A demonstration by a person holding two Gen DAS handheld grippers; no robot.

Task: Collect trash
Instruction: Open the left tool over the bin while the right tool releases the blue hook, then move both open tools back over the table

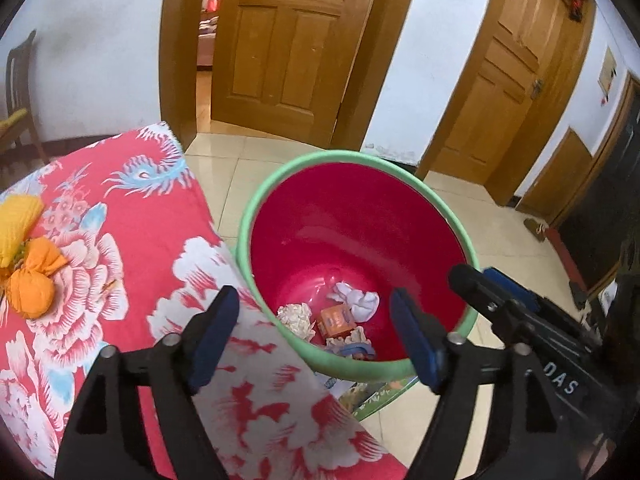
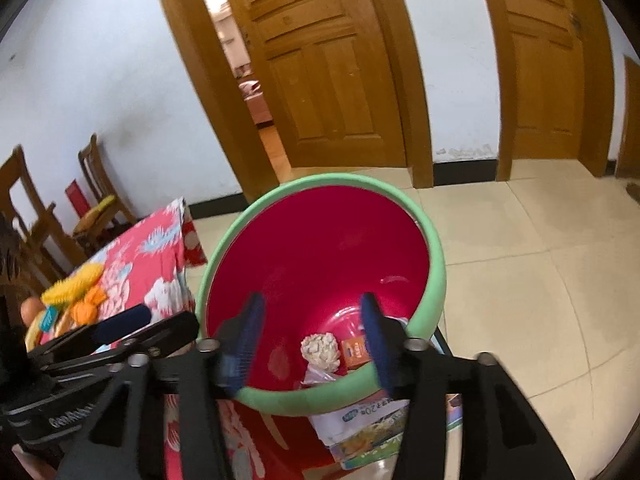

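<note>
Red bin w/ green rim (image 1: 280, 176) stands on tile floor, just beside floral-cloth table (image 1: 132, 216). Both grippers above bin mouth, left gripper (image 1: 316, 340) & right gripper (image 2: 314, 336) spread, nothing held. In bin bottom: white tissue wad (image 1: 358, 300), crumpled paper ball (image 2: 320, 350), small orange box (image 1: 336, 320).

Floral tablecloth (image 1: 160, 240) w/ orange bundle (image 1: 34, 282), wooden doors (image 1: 288, 40), chair (image 2: 100, 200), tile floor (image 2: 540, 280).
</note>
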